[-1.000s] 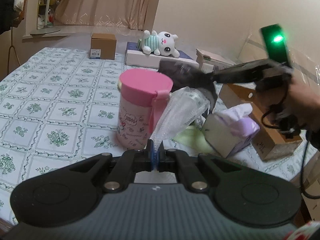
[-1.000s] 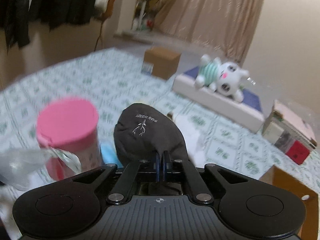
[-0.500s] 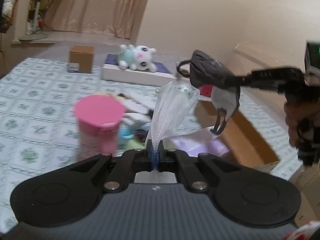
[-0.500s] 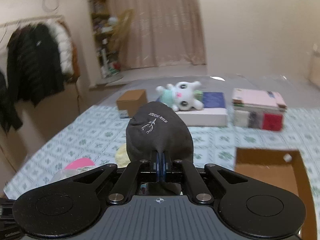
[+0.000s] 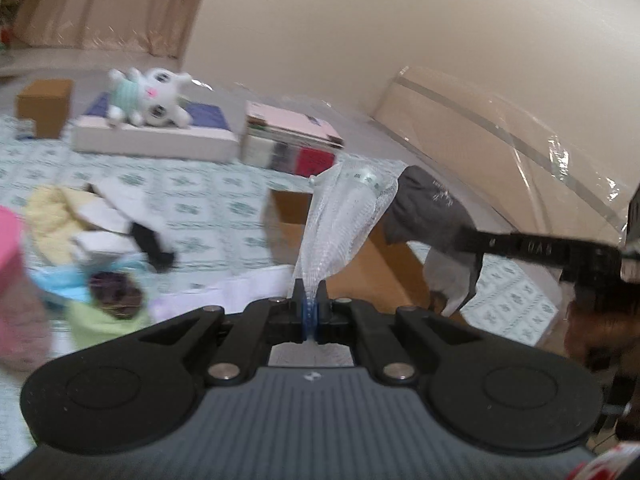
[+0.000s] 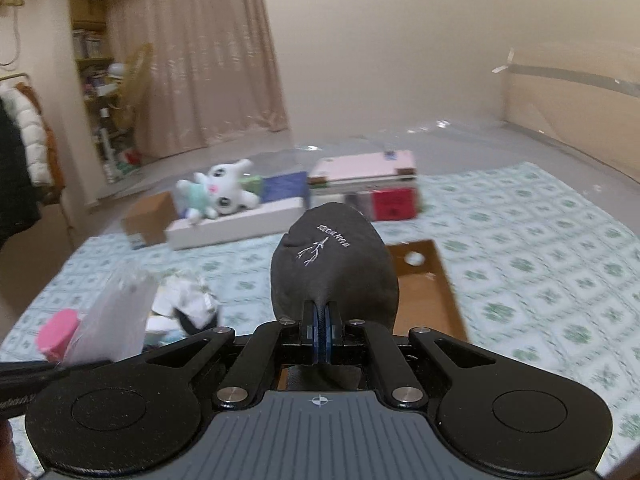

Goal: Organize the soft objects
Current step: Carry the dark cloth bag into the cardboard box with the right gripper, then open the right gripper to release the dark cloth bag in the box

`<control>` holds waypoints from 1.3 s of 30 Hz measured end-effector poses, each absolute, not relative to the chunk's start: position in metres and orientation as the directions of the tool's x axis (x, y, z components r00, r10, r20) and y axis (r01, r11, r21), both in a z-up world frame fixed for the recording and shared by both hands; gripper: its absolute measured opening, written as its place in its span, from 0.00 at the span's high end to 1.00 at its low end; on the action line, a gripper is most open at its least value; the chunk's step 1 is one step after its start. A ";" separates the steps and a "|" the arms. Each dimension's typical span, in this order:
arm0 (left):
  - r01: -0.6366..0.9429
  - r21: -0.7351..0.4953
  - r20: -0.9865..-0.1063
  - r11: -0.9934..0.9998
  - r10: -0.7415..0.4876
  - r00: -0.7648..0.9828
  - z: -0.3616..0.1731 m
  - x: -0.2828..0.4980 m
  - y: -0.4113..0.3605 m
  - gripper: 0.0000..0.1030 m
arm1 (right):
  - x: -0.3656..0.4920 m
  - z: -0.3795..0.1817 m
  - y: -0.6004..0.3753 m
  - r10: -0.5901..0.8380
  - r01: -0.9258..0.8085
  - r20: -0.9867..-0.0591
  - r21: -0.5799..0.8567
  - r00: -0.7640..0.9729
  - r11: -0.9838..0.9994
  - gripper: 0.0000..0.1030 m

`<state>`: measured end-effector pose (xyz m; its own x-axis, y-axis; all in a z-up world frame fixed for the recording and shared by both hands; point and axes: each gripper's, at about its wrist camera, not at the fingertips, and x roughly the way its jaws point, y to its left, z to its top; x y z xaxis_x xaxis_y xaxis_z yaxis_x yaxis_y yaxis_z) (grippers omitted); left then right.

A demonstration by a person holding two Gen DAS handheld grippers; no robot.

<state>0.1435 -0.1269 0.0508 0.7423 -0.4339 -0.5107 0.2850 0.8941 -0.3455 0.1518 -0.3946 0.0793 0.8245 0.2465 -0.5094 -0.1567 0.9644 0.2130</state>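
My left gripper (image 5: pixel 310 316) is shut on a clear mesh-patterned plastic bag (image 5: pixel 344 220) that stands up from its jaws. My right gripper (image 6: pixel 321 334) is shut on a dark grey fabric cap (image 6: pixel 332 268) with small white lettering; the same cap (image 5: pixel 428 216) shows at the right of the left wrist view, pinched by the right gripper's black fingers (image 5: pixel 520 246). Both items hang above an open brown cardboard box (image 6: pixel 424 296), also seen as the box (image 5: pixel 360 264) just behind the bag. A pile of soft cloths (image 5: pixel 80 236) lies on the patterned bedspread at left.
A white plush toy (image 5: pixel 148 96) lies on a flat white box (image 5: pixel 156 140). Stacked books (image 5: pixel 288 140) stand beside it, and a small brown carton (image 5: pixel 44 106) at far left. A pink container (image 6: pixel 60 330) is at lower left. A hand (image 5: pixel 600 328) holds the right gripper.
Both grippers have swung right, away from the pink container and tissue box, carrying the bag and the cap over the open cardboard box. The right gripper has rolled level.
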 end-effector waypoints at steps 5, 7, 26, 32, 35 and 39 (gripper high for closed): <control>0.300 -0.383 -0.534 0.874 -0.474 0.700 0.034 0.172 -0.170 0.98 | 0.152 0.066 -0.417 0.217 -0.123 -0.532 0.206 0.819 0.971 0.97; 0.307 -0.381 -0.545 0.872 -0.480 0.688 0.028 0.181 -0.186 0.98 | 0.155 0.059 -0.423 0.209 -0.112 -0.542 0.205 0.814 0.972 0.97; 0.287 -0.337 -0.601 0.897 -0.440 0.667 0.006 0.203 -0.214 0.63 | 0.166 0.023 -0.440 0.205 -0.080 -0.597 0.230 0.775 0.970 0.97; 0.272 -0.307 -0.624 0.912 -0.409 0.665 0.005 0.195 -0.203 0.61 | 0.167 0.015 -0.434 0.204 -0.076 -0.603 0.232 0.771 0.970 0.97; 0.261 -0.304 -0.631 0.916 -0.399 0.665 0.004 0.192 -0.197 0.59 | 0.168 0.012 -0.434 0.207 -0.069 -0.601 0.245 0.772 0.967 0.96; 0.253 -0.297 -0.632 0.921 -0.388 0.671 0.005 0.187 -0.190 0.55 | 0.163 0.015 -0.433 0.204 -0.064 -0.584 0.251 0.786 0.966 0.40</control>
